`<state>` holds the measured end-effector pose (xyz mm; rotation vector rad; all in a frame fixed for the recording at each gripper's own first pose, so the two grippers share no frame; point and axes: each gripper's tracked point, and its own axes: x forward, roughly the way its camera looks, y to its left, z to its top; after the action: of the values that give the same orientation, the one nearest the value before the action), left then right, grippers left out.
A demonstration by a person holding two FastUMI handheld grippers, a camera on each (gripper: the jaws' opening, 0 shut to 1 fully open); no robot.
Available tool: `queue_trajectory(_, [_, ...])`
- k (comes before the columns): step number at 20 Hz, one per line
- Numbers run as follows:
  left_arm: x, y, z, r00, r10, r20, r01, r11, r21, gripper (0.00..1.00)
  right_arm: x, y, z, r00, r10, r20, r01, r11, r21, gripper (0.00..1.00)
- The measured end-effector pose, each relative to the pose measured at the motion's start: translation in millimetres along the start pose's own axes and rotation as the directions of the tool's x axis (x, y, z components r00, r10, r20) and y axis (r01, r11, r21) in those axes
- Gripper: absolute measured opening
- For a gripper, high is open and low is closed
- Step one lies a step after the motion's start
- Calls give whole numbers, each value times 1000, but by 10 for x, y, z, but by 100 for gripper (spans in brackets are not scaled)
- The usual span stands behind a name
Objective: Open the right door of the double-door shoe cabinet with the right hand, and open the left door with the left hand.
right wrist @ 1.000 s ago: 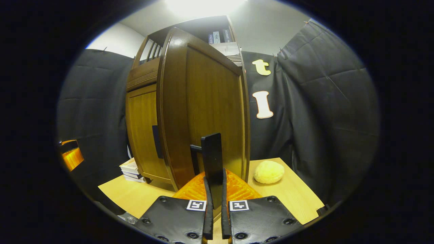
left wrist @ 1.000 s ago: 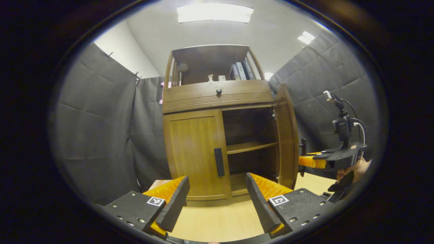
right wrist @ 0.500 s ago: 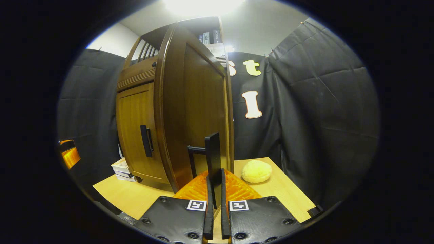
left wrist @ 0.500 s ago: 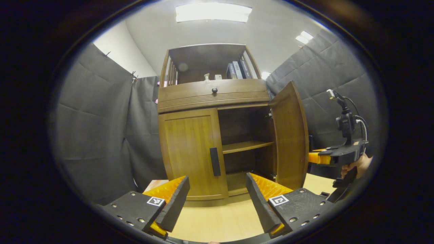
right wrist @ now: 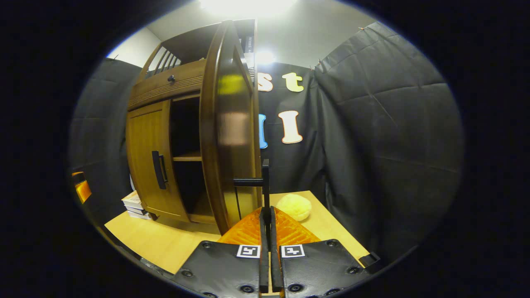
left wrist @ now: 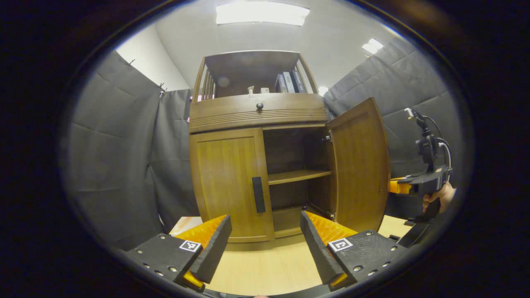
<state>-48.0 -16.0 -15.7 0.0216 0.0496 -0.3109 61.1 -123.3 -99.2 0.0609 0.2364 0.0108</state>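
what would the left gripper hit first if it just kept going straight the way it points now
Probably the closed left door of the shoe cabinet, near its dark handle, which sits between the open left gripper fingers. The line may instead graze the open compartment beside it; depth is unclear.

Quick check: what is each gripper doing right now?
Left gripper: open, holding nothing, facing the closed wooden left door.
Right gripper: shut on the black bar handle of the open right door.
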Motion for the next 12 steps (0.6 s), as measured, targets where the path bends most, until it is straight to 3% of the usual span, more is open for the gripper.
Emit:
queue_trajectory(3, [72,-26,-25,1000,-3,-1,3,1000,-9,95,-58,-90,27,1000,-24,-1,24,1000,-1,0])
queue_trajectory(4, [89,-20,-43,1000,-5,-1,5,1000,-13,95,-116,-112,34,1000,-23,5,23,1000,-3,14])
queue_trajectory(5, [119,-18,-43,1000,-6,-1,6,1000,-16,95,-122,-134,49,999,-29,14,29,1000,-1,9])
queue_trajectory(8, [311,0,-58,1000,-17,-7,16,1000,-21,95,-308,-331,102,996,-92,21,92,996,2,13])
queue_trajectory(12, [605,80,-43,1000,-17,-7,17,999,-38,95,-604,-315,259,995,-84,53,82,996,36,69])
